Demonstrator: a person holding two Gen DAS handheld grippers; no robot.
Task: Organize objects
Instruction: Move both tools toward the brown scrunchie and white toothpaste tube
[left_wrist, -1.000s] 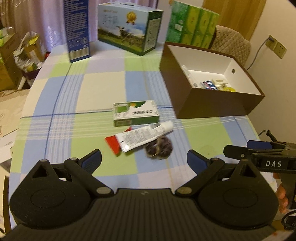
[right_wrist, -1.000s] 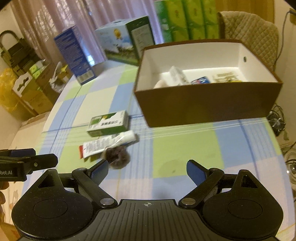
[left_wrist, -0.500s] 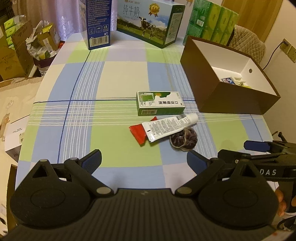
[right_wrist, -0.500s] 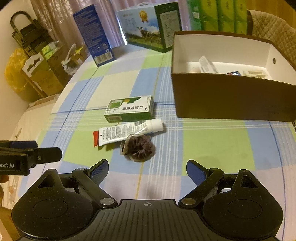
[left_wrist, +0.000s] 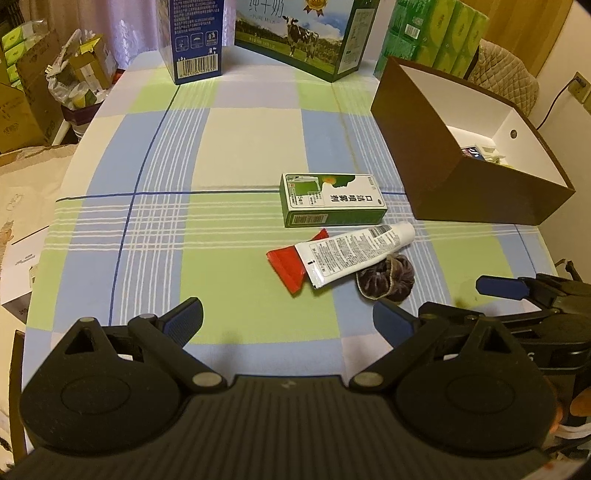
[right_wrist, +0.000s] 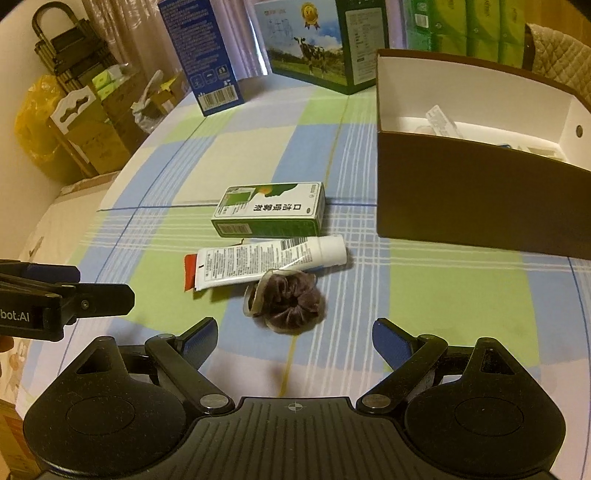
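Right wrist view shows the right gripper (right_wrist: 293, 338) wide open and empty low in frame, just below the brown scrunchie (right_wrist: 286, 302) beside the white tube (right_wrist: 266, 260) on the bench (right_wrist: 454, 295), while the left gripper (left_wrist: 288, 319) is equally open and empty.

Three loose things sit bunched up on the checkered table (right_wrist: 436, 295): a green-and-white carton (right_wrist: 271, 212) lying flat, a white tube (right_wrist: 266, 260) with a red crimped end just beside it, and a dark brown scrunchie (right_wrist: 290, 301) touching the tube. The brown box (right_wrist: 476, 199), white inside, stands near them, a few small items inside.
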